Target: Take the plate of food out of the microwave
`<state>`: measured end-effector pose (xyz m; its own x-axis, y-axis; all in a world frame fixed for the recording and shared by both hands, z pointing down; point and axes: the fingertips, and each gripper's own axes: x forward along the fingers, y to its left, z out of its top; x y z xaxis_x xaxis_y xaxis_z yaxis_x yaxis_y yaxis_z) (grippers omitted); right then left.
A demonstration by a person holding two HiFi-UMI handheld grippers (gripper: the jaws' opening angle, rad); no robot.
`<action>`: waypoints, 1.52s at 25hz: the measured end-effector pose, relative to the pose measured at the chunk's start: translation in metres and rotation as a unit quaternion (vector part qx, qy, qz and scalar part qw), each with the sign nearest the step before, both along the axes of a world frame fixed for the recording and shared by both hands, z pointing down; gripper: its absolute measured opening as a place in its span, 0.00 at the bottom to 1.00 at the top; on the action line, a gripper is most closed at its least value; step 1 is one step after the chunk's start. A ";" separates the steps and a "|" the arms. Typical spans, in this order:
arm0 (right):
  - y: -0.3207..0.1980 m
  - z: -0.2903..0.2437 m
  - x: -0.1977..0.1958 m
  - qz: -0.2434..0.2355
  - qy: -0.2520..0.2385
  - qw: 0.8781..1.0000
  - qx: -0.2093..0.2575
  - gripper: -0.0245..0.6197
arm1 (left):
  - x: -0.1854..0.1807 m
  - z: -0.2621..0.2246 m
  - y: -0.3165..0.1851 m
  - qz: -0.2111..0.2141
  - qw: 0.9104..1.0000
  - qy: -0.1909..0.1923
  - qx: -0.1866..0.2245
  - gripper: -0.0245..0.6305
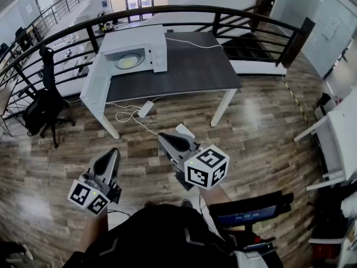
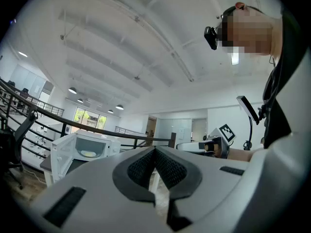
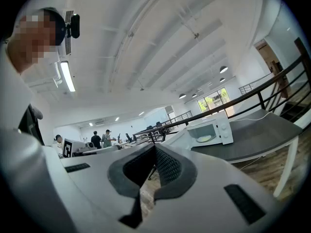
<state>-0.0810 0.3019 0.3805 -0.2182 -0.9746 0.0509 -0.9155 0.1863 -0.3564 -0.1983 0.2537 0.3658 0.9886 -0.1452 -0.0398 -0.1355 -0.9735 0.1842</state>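
Approach step; plate not yet reached.
Jaws of left gripper [image 1: 114, 153] and right gripper [image 1: 167, 138] are pressed together, nothing between their ribbed dark pads. The microwave [image 1: 136, 50], a white boxy casing, stands well ahead of both on a matte dark table [image 1: 189, 71], its door [image 1: 93, 88] swung wide. The plate of food [image 1: 128, 61], round and pale with yellowish contents, sits inside the cavity. Next, in my judgement: close the distance, part one pair of jaws, pinch the rim.

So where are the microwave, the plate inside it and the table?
microwave [image 1: 138, 39], head view, on its white top.
plate [image 1: 128, 61], head view, on its middle, inside the microwave.
table [image 1: 189, 66], head view, on the bare dark top.
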 end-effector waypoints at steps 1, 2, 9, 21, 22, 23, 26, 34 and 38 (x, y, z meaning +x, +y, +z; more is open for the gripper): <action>0.000 0.000 0.000 0.000 -0.001 1.000 0.000 0.02 | 0.000 0.000 0.000 0.000 1.000 0.000 -0.001 0.04; 0.000 0.000 0.000 0.000 -0.002 1.000 -0.001 0.02 | 0.000 0.000 0.000 0.000 1.000 0.000 -0.001 0.04; -0.001 -0.003 -0.002 0.003 -0.018 1.000 -0.002 0.02 | -0.006 -0.003 -0.002 -0.004 1.000 0.000 -0.005 0.04; -0.028 0.001 -0.041 0.010 -0.012 1.000 0.002 0.02 | -0.046 0.000 -0.027 0.000 1.000 0.008 -0.003 0.04; -0.032 -0.001 -0.045 0.011 -0.011 1.000 0.004 0.02 | -0.049 0.000 -0.031 0.002 1.000 0.009 -0.002 0.04; -0.035 -0.002 -0.049 0.011 -0.012 1.000 0.006 0.02 | -0.052 0.000 -0.034 0.004 1.000 0.009 -0.001 0.04; -0.044 -0.003 -0.059 0.017 -0.011 1.000 0.007 0.02 | -0.064 -0.001 -0.042 0.010 1.000 0.012 -0.002 0.04; -0.060 0.001 -0.089 0.036 -0.005 0.999 0.003 0.02 | -0.089 0.007 -0.063 0.031 0.999 0.019 -0.010 0.04; -0.070 0.004 -0.091 0.038 0.001 0.999 -0.006 0.02 | -0.089 0.007 -0.071 0.039 0.999 0.023 -0.012 0.04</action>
